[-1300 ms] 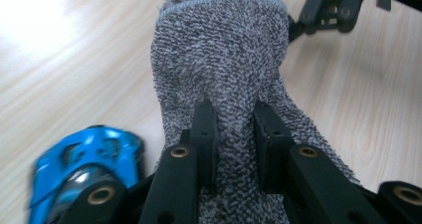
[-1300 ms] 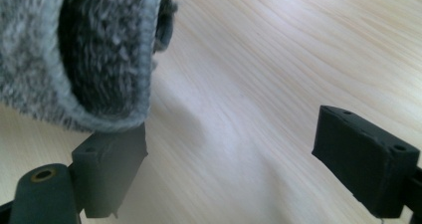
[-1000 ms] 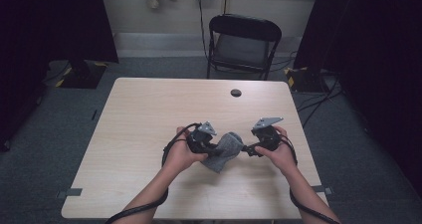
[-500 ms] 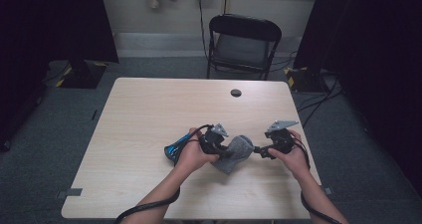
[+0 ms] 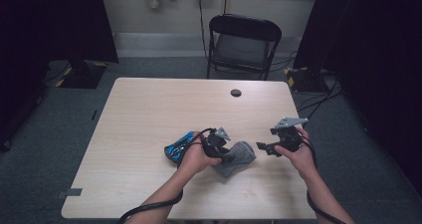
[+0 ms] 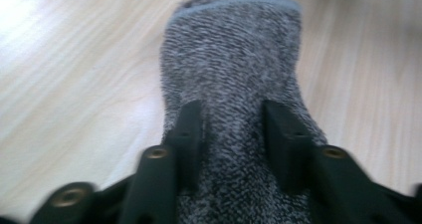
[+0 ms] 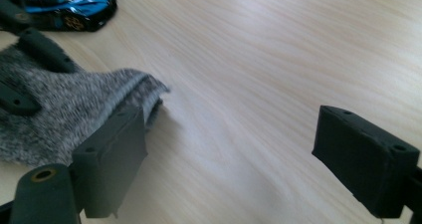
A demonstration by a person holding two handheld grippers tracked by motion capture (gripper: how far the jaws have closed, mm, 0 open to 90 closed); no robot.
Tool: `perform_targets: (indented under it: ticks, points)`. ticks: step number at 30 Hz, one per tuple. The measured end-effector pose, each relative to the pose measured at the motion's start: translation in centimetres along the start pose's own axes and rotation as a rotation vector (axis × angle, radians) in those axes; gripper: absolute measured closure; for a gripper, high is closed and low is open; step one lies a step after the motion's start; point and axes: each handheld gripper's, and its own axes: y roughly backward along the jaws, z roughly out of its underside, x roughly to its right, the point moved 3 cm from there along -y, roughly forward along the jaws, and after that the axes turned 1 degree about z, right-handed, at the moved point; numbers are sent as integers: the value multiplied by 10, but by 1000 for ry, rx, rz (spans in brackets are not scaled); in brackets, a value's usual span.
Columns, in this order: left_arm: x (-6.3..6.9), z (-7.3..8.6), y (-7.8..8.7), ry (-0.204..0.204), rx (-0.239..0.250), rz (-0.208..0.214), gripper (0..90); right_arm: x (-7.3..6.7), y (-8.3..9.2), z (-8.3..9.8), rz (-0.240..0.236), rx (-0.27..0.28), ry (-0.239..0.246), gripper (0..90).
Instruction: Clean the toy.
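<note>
A grey knitted sock (image 5: 240, 158) lies on the wooden table (image 5: 149, 109) near its front edge. My left gripper (image 5: 224, 152) rests over the sock's near end. In the left gripper view its jaws (image 6: 231, 134) have just been opening and flank the sock (image 6: 234, 59), which lies between them. My right gripper (image 5: 261, 147) hovers to the right of the sock, open wide with nothing between its jaws (image 7: 239, 154). In the right gripper view the sock's open end (image 7: 64, 109) lies just beside the left jaw. A blue toy car (image 5: 178, 147) sits behind my left hand.
A black folding chair (image 5: 244, 45) stands beyond the table's far edge. A round black cable hole (image 5: 236, 92) sits in the tabletop at the far right. The blue car (image 7: 69, 2) is at the top left of the right gripper view. Dark curtains flank the room.
Both hands shifted right. The right gripper drew away from the sock to the right. The left gripper lowered the sock onto the table and its jaws spread apart.
</note>
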Motion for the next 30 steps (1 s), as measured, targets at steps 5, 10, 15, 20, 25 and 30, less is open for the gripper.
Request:
perform_targets:
  ticks: [5,10,15,20,25,30]
  points:
    - [-6,1,15,12,26,-46,341,-12,-2,-15,-38,23,32,128]
    - [-17,7,39,36,54,-90,310,-33,-10,-24,-104,38,65,128]
    - [-33,21,63,70,64,-147,296,-59,-21,-27,-190,33,112,129]
    - [-49,40,80,114,49,-207,275,-85,-34,-25,-278,-19,187,134]
    - [-61,56,87,146,36,-252,224,-97,-49,-18,-307,-72,225,147]
    - [-71,68,84,165,22,-261,216,-99,-63,-9,-263,-112,257,205]
